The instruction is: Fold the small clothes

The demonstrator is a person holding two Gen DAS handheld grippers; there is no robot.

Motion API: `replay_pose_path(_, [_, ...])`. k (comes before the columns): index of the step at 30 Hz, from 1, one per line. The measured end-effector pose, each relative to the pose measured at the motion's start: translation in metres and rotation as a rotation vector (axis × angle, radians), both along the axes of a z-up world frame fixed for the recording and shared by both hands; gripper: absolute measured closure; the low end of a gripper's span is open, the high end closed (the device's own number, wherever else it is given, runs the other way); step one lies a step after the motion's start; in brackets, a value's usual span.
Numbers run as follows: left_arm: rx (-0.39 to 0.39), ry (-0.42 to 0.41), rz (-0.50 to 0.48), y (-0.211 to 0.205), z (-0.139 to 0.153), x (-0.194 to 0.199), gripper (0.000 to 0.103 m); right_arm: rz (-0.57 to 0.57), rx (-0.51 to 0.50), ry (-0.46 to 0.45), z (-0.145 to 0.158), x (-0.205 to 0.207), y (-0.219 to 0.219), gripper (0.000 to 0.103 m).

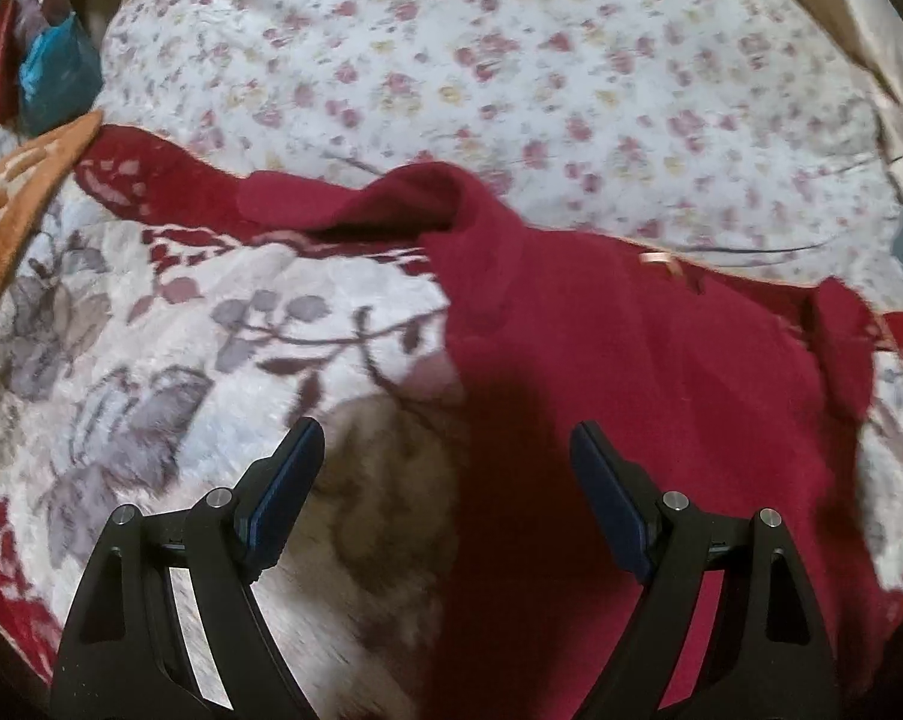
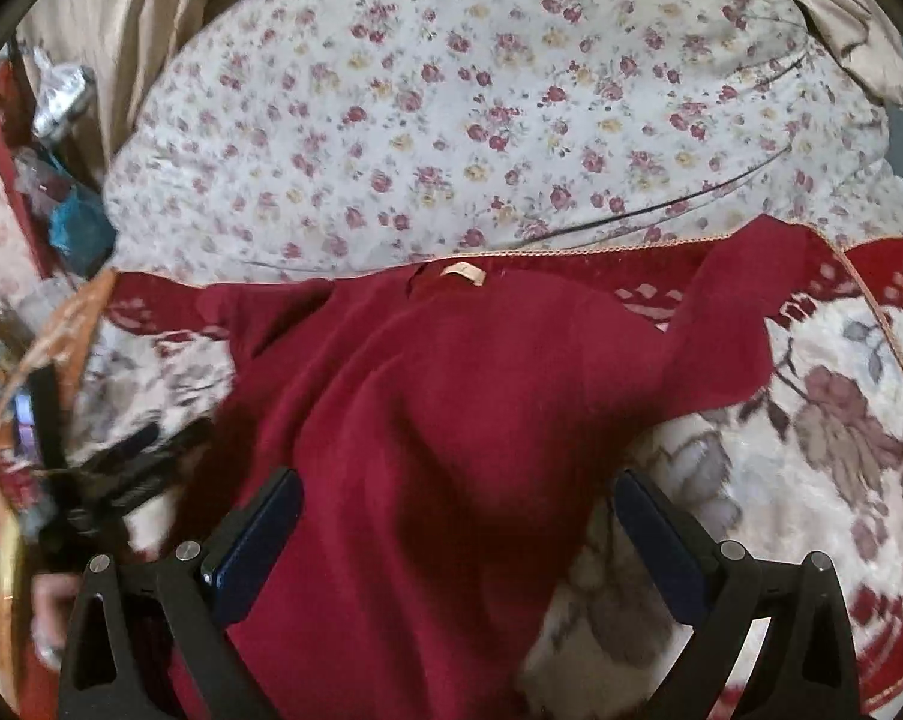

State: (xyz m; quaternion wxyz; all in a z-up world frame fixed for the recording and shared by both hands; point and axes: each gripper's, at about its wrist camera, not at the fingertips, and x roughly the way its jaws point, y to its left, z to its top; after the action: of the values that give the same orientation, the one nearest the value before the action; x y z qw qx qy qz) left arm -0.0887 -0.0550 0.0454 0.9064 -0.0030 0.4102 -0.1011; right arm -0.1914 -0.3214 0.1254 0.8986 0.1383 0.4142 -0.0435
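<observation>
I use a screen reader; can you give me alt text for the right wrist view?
The open right gripper hovers over a red top spread on a floral blanket, neck label at the far end. A flowered pillow lies beyond.

**No readable text**

Neither view shows words, numbers or brand marks that can be made out. The red garment (image 2: 427,420) carries a small pale neck tag (image 2: 463,273), also seen from the left wrist (image 1: 655,259), but any print on it is too small and blurred to read. The blanket (image 1: 151,324) and the quilt (image 2: 451,120) bear only flower patterns.
</observation>
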Motion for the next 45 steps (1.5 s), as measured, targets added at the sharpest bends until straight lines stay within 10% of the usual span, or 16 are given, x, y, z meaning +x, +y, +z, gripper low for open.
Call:
replay_pose_path(18, [0.043,0.018,-0.024,-0.021,-0.013,0.035,0.019,-0.047,-0.040,0.093,-0.076,0.085,0.015,0.000])
replay_pose_path(45, [0.060,0.017,-0.017,-0.022,-0.014,0.036,0.019,-0.020,-0.057,0.171,-0.079,0.095,0.017,0.000])
